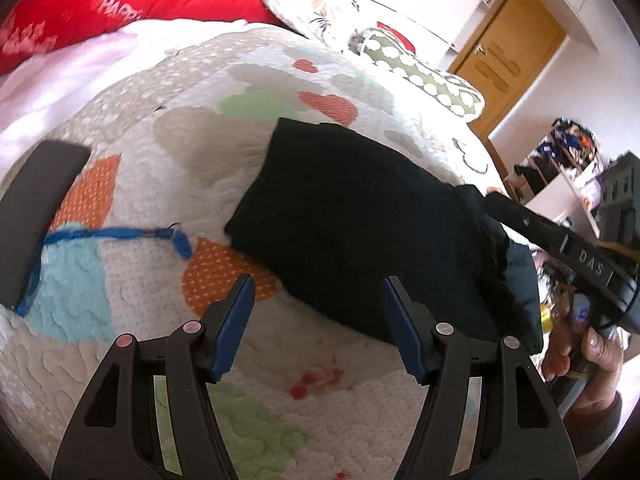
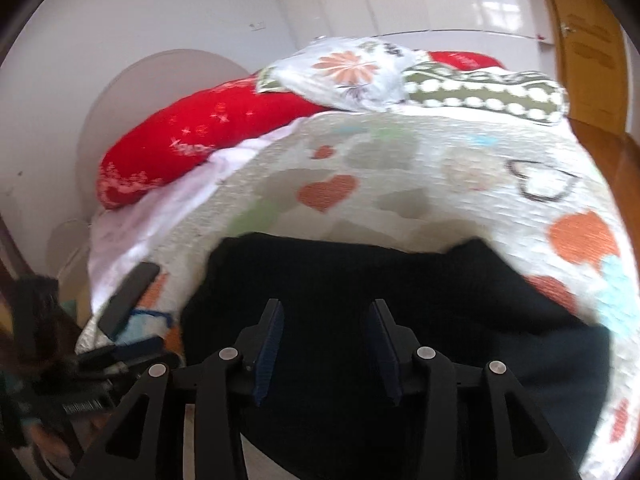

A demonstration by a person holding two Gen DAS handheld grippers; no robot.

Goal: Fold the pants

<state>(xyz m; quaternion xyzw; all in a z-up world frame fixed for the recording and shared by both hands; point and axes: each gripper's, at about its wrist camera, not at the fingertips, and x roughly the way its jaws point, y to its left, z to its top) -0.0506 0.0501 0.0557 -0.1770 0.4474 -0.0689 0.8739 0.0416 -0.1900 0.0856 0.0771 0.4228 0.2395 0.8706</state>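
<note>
Two wrist views of a pants-folding step on a bed. The black pants (image 1: 352, 220) are lying as a compact, already doubled bundle on the heart-patterned quilt (image 1: 132, 184), near the right edge of the bed, well apart from the red pillow (image 1: 120, 4) at the far end. The left claw (image 1: 320, 320) is hovering over the quilt at the near edge of the bundle, its jaws standing wide apart and gripping nothing. The right claw (image 2: 326, 344) is hanging directly over the dark cloth, jaws parted to a moderate gap; no fabric is showing between the blue pads (image 2: 270, 340), so it appears to be holding nothing. In the left view the right claw's body is crossing the right-hand end of the bundle, where a looser, fuzzy hem (image 1: 500, 280) is drooping toward the bed's side.

Judged step: gathering the overhanging end and laying it onto the bundle, or smoothing the fold. For a clean result, each claw should be taking one corner of the same edge, pinching all layers together, lifting only slightly, and carrying the edge across evenly so the stack is not twisting. A blue cord (image 1: 120, 236) and a dark flat object (image 1: 36, 216) are lying to the left, clear of the cloth; the sweep should be keeping away from them.
</note>
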